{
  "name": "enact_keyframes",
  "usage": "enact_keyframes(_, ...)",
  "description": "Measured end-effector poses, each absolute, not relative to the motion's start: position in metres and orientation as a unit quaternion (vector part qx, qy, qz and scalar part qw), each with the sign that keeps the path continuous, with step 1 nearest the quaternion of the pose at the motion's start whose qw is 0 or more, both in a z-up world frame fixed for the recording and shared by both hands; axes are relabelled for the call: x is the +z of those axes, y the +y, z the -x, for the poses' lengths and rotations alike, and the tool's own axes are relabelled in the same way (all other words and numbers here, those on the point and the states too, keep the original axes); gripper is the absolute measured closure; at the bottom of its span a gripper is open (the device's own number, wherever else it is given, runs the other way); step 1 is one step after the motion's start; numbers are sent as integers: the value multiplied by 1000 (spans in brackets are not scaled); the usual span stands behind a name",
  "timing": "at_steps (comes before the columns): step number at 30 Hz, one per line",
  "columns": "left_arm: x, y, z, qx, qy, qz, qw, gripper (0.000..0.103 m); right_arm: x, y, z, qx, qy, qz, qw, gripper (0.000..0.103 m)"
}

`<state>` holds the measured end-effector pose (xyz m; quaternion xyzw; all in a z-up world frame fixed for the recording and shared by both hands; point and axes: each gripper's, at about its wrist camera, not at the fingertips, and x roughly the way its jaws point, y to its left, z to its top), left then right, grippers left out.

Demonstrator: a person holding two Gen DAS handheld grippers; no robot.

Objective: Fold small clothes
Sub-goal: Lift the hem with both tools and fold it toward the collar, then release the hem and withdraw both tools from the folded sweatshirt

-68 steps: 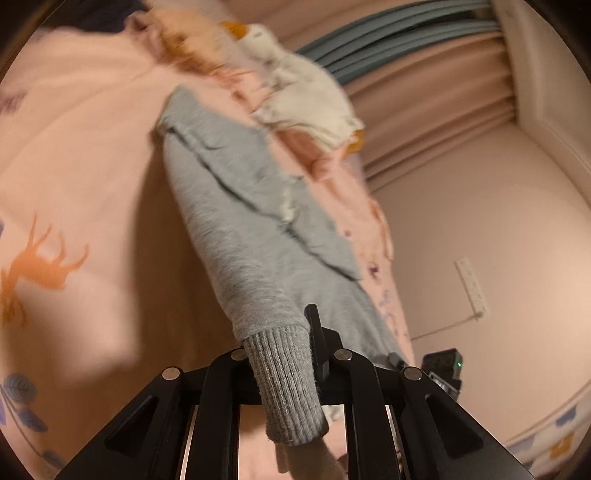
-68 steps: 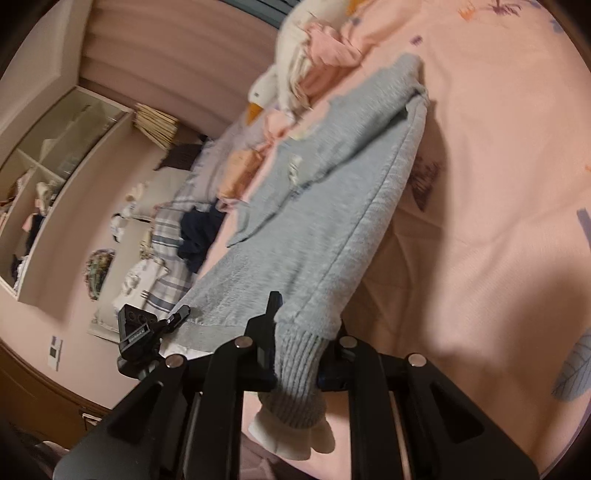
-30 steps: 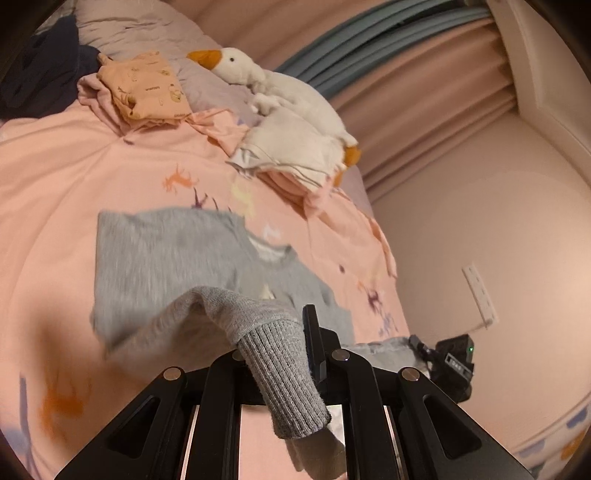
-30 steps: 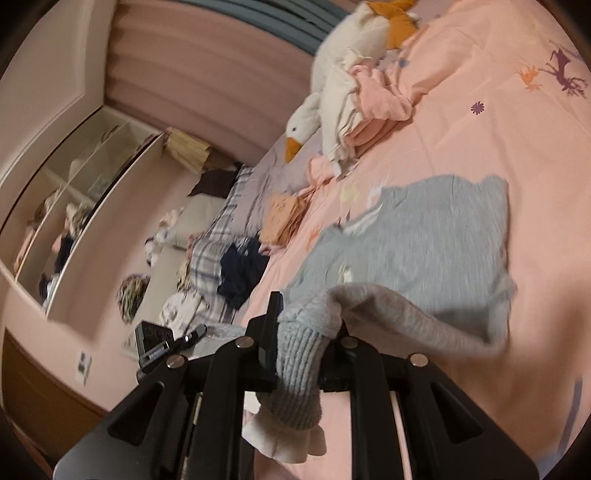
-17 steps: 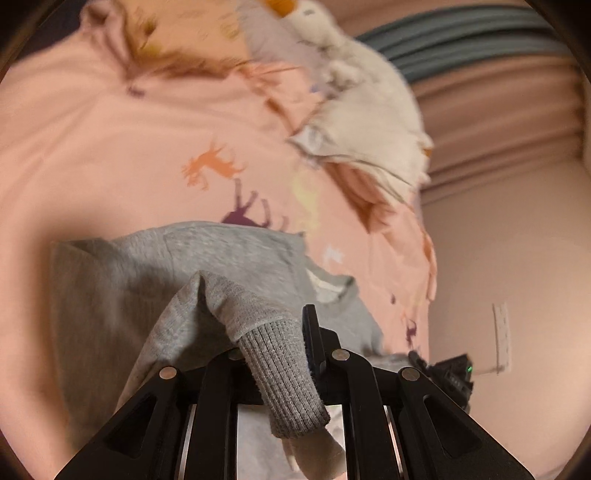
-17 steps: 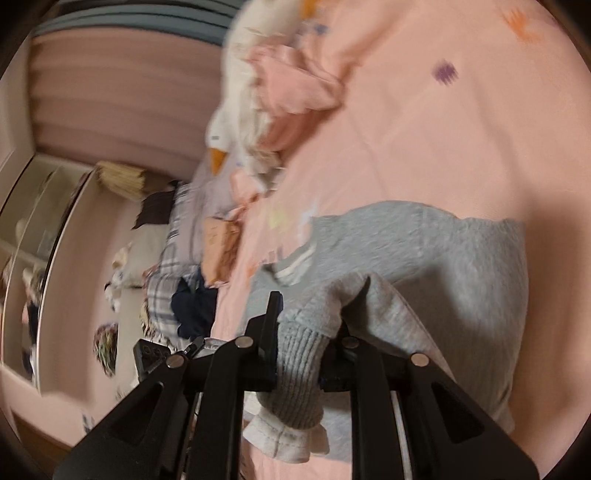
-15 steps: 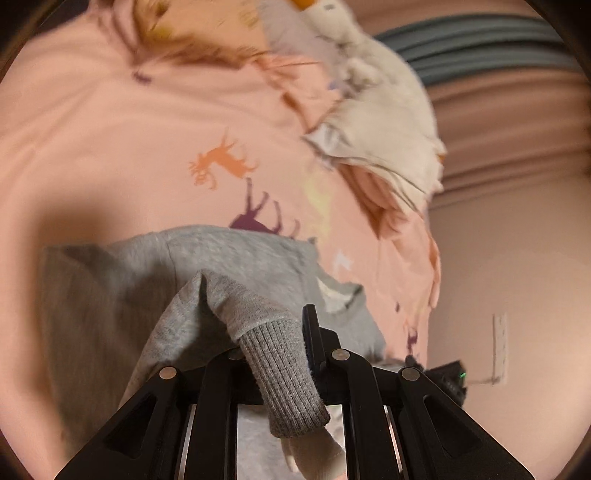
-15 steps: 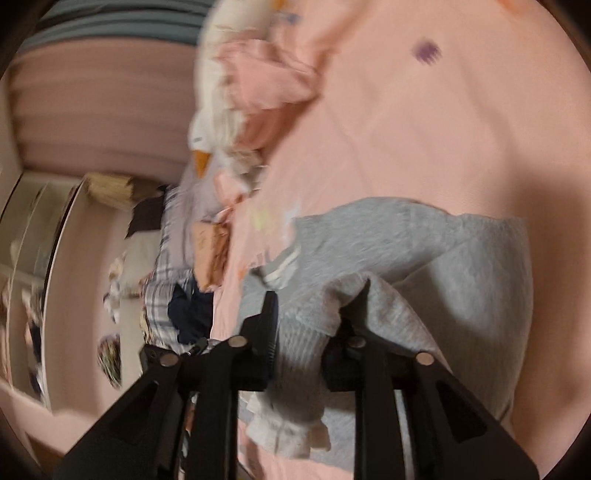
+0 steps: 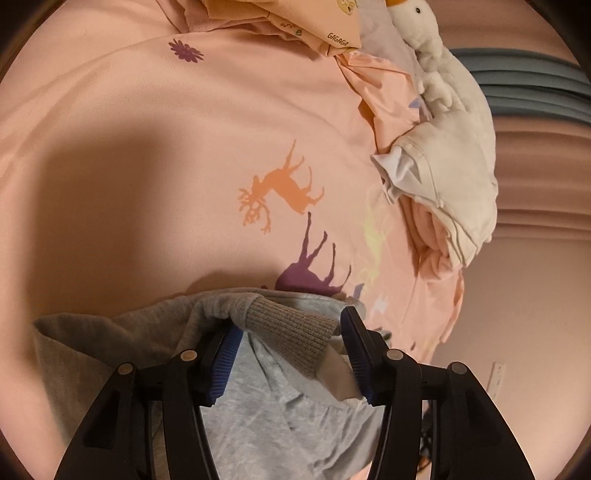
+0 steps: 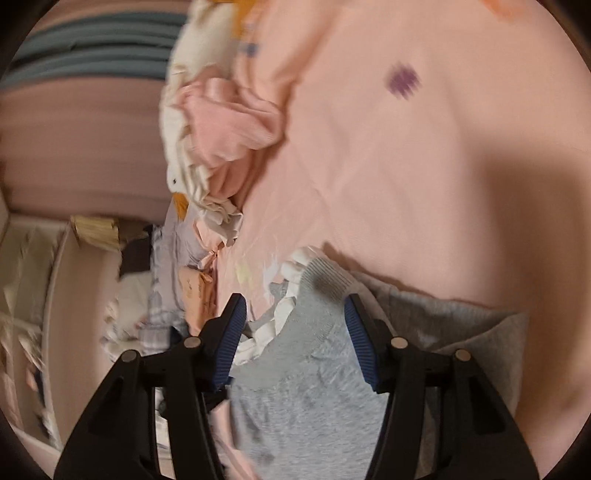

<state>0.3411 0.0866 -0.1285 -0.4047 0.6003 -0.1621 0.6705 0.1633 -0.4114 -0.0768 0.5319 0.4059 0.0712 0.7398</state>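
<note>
Grey sweater (image 9: 280,417) lies flat on pink bedsheet (image 9: 147,155); you have just been opening left gripper (image 9: 291,350) and right gripper (image 10: 293,341), cuffs loose between jaws, sleeves dropped over body for fold.

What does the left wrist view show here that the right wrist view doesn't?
Only the left wrist view shows the orange and purple deer prints and the folded orange printed garment. Only the right shows the wall shelf and the white frilled cuff trim. Both show the grey knit sweater, pink bedsheet, white goose plush toy and opened tongs.
</note>
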Motion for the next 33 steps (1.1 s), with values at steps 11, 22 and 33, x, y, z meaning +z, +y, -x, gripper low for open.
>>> enact_keyframes(11,-78,104,-333,-137,564,344,738,25,-67,-365,-212,51,467,-272,840,43)
enact_keyframes(22,-111,5,-300,-175,583,137,781,25,-68,-351,-215,62,439,-188,877,89)
enact_keyframes(33,-105,17,-290,-130,548,117,818,25,-72,-342,-227,-19,452,-170,876,78)
